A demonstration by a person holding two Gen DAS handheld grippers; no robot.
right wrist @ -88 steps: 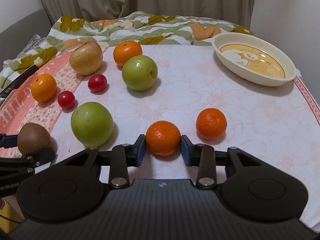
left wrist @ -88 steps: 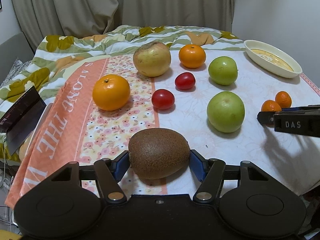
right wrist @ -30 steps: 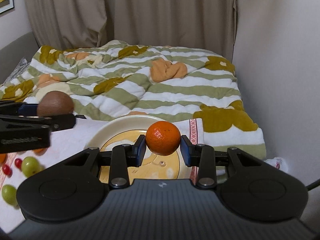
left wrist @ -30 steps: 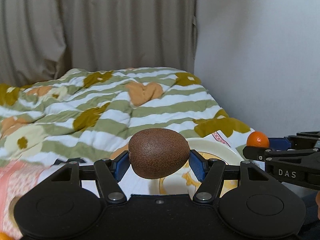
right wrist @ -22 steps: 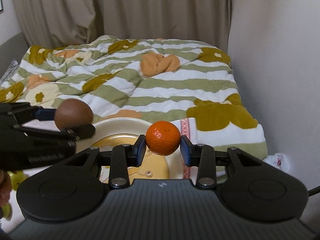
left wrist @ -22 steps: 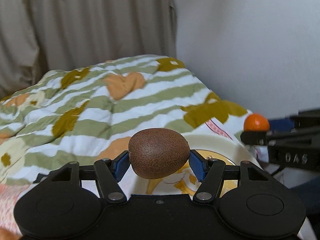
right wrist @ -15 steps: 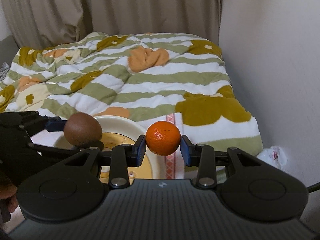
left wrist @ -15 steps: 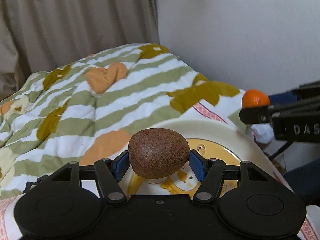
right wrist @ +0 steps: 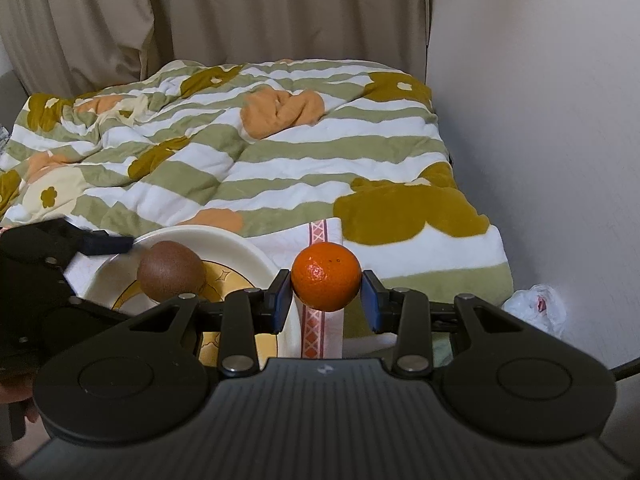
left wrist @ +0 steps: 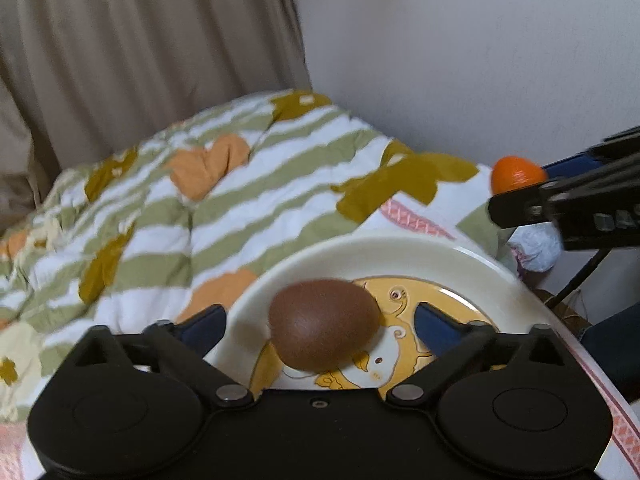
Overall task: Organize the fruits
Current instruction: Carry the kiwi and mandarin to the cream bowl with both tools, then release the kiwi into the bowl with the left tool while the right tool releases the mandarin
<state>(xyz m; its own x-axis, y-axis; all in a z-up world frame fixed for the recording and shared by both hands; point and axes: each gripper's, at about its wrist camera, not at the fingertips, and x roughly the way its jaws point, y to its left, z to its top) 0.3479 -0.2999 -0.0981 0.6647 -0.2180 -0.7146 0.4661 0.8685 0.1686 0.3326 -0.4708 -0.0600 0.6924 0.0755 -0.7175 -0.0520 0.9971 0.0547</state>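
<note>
Kiwi loose over the dish, mandarin clamped to its right.

The left gripper has its blue-padded fingers spread wide, with a clear gap on both sides of the brown kiwi, which sits between them over the cream dish with the yellow cartoon centre; whether the kiwi already touches the dish bottom cannot be told. The right gripper is clamped on the orange mandarin, both pads pressed against its sides, held to the right of the dish, past its rim and above the white cloth with a red patterned band. Beyond the dish lies a striped green, white and orange blanket, with beige curtains at the far side and a white wall on the right.
</note>
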